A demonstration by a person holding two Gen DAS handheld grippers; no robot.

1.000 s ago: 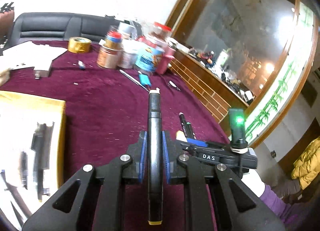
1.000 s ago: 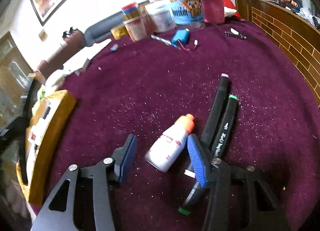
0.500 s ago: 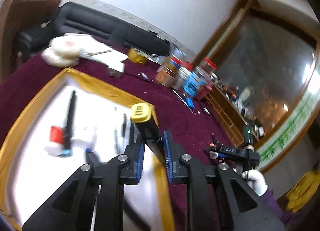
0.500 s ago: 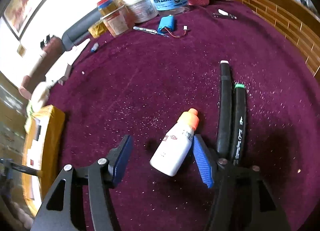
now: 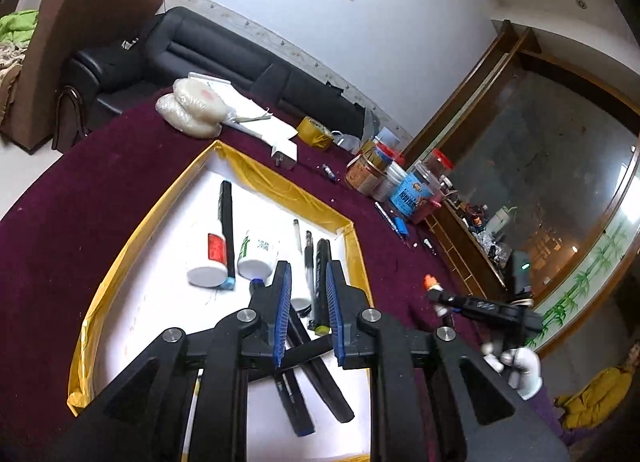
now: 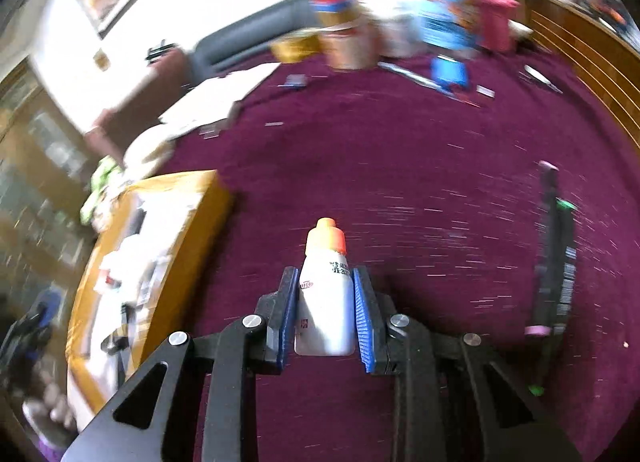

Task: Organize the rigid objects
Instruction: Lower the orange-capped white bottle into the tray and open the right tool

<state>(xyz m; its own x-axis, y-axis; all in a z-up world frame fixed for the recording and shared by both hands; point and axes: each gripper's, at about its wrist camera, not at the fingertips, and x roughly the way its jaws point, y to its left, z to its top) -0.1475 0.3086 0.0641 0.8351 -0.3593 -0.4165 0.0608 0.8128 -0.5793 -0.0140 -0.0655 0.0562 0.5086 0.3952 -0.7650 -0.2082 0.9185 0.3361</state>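
My left gripper (image 5: 309, 264) hangs over the yellow-rimmed box (image 5: 280, 186), its blue pads a narrow gap apart with nothing pinched between them. Below that gap a black marker with a yellow end (image 5: 322, 290) lies on the box's white floor. Around it lie other markers, pens and two white bottles (image 5: 208, 262). My right gripper (image 6: 326, 271) is closing its jaws, and the pads press both sides of a white bottle with an orange cap (image 6: 326, 302) above the maroon cloth. In the left wrist view, this right gripper (image 5: 436, 296) is right of the box. Two black markers (image 6: 554, 262) lie on the cloth at the right.
Jars and tins (image 5: 400, 182) crowd the table's far side beside a gold tape roll (image 5: 316, 133), a blue battery pack (image 5: 401, 224) and loose pens. Papers and a round white pack (image 5: 192, 110) lie behind the box. A wooden rim (image 6: 592, 62) edges the table on the right.
My left gripper swung from the cloth to over the box, and the yellow-ended marker left its pads. My right gripper's pads closed on the orange-capped bottle and carried it leftward toward the box.
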